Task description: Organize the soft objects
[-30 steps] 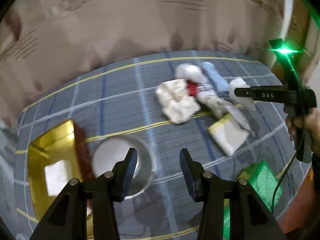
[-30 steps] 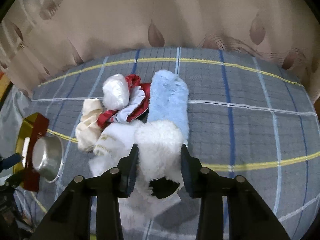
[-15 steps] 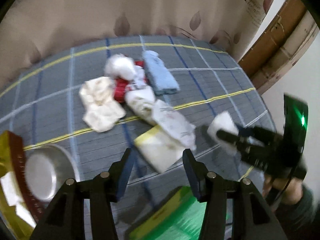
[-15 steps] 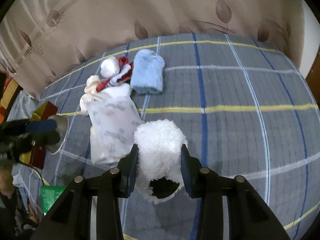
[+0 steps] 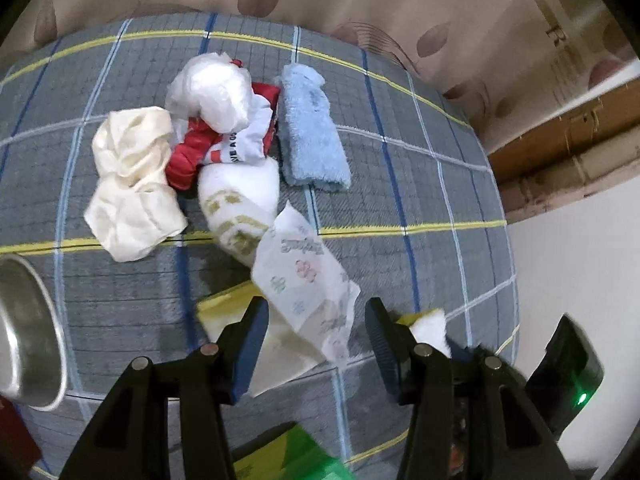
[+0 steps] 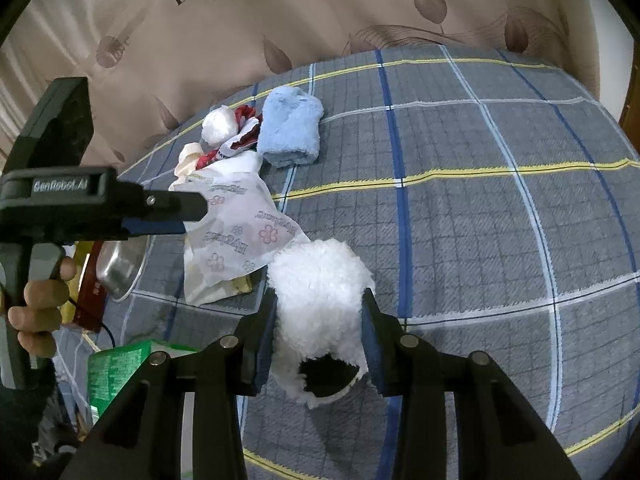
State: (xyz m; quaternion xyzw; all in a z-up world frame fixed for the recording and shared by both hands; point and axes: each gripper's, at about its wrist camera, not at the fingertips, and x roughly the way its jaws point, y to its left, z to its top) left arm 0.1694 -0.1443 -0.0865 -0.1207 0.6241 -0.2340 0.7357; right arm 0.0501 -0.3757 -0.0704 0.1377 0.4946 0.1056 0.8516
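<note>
My right gripper [image 6: 320,320] is shut on a white fluffy item [image 6: 320,280] and holds it above the plaid cover, apart from the pile. In the pile are a blue fluffy towel [image 5: 310,132], a red-and-white garment [image 5: 212,148], a white plastic bag [image 5: 212,92], a cream cloth [image 5: 132,184] and a gold-patterned white roll [image 5: 240,200]. My left gripper [image 5: 316,344] is open over the near end of a flower-printed pack [image 5: 304,280]. Its pads do not press the pack. From the right wrist, the left gripper [image 6: 188,212] reaches in from the left over that pack [image 6: 240,232].
A steel bowl [image 5: 28,340] sits at the left beside a red-and-gold box [image 6: 92,292]. A green box [image 6: 120,372] lies at the near edge. A yellowish-white flat pack [image 5: 280,356] lies under the printed one. A curtain [image 6: 320,12] hangs behind the bed. A hand [image 6: 36,304] grips the left handle.
My left gripper swung from over the bowl across to the printed pack and opened slightly wider. My right gripper carried the fluffy item away from the pile, which now lies farther off.
</note>
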